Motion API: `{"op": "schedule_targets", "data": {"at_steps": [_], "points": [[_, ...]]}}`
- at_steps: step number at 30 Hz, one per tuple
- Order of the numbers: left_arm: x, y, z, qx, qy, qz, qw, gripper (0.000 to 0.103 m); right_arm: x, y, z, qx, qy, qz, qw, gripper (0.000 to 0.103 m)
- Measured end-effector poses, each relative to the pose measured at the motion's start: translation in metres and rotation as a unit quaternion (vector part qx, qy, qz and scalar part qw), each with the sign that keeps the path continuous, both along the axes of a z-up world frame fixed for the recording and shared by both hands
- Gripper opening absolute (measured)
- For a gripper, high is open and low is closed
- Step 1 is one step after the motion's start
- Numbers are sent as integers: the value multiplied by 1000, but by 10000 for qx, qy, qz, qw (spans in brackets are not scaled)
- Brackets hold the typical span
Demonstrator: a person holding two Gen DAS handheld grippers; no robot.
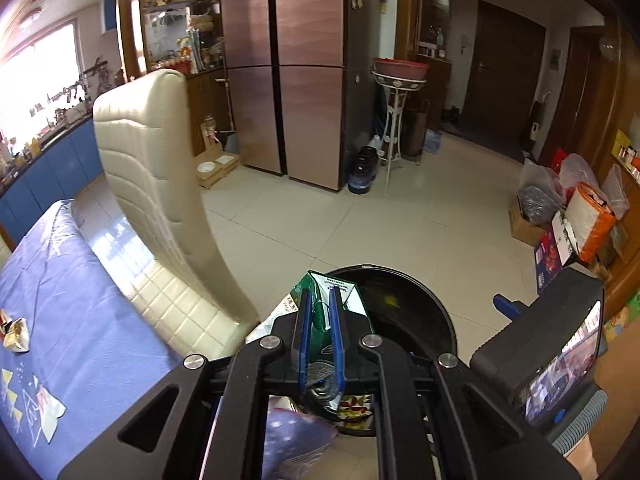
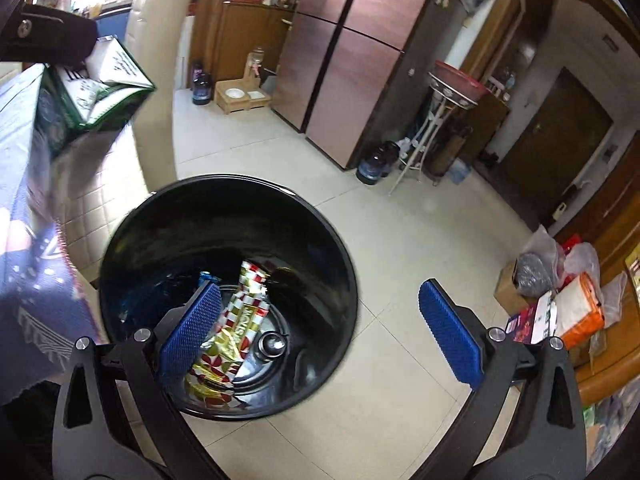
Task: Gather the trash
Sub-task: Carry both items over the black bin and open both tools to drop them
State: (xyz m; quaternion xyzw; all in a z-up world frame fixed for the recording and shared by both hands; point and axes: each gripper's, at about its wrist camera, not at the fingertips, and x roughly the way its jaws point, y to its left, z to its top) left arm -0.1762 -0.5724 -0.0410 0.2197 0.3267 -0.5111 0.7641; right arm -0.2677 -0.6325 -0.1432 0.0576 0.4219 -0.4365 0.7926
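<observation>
My left gripper (image 1: 320, 300) is shut on a green and white carton (image 1: 320, 284) and holds it at the near rim of the black trash bin (image 1: 416, 312). The carton also shows in the right wrist view (image 2: 100, 92), upper left, under the left gripper's body. My right gripper (image 2: 320, 312) is open and empty, hovering over the bin (image 2: 320, 240). Inside the bin lie a red, white and gold wrapper (image 2: 228, 344) and a dark round object (image 2: 272, 346).
A blue tablecloth (image 1: 60, 300) covers the table at left, with two pieces of trash (image 1: 16, 336) (image 1: 48, 412) on it. A cream chair (image 1: 160, 184) stands beside the bin. Bags and boxes (image 1: 572, 216) lie at right. A fridge (image 1: 288, 68) stands behind.
</observation>
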Motion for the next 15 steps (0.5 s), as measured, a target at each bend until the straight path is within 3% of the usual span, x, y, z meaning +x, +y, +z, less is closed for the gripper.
{"op": "schedule_targets", "data": {"at_steps": [3, 8, 15], "points": [[-4, -14, -10, 134, 261, -127, 9995, 10, -13, -6, -2, 83, -70, -81, 9999, 98], [-3, -24, -22, 303, 342, -33, 9989, 11, -16, -12, -3, 174, -116, -68, 9998, 98], [35, 3, -27, 301, 633, 458, 9965, 11, 0, 6, 6, 636, -624, 411, 9952, 98]]}}
